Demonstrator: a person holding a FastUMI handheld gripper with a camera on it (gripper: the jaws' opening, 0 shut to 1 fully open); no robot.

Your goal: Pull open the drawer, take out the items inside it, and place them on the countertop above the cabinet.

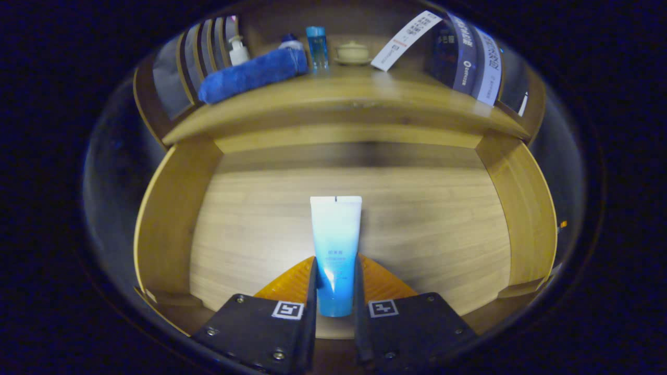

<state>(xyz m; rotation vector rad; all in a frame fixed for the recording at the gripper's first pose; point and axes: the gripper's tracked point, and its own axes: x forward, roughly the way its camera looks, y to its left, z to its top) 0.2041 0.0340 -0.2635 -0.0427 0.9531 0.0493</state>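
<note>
The wooden drawer stands pulled open below me, its pale floor showing. A white-to-blue tube points away from me over the drawer floor. My gripper is shut on the tube, both fingers pressing its blue lower end from the left and right. Beyond the drawer is the countertop, where a rolled blue towel lies toward the left.
At the back of the countertop stand a white pump bottle, a blue clear bottle and a small beige lidded pot. Books or boxes lean at the right, with slats at the left.
</note>
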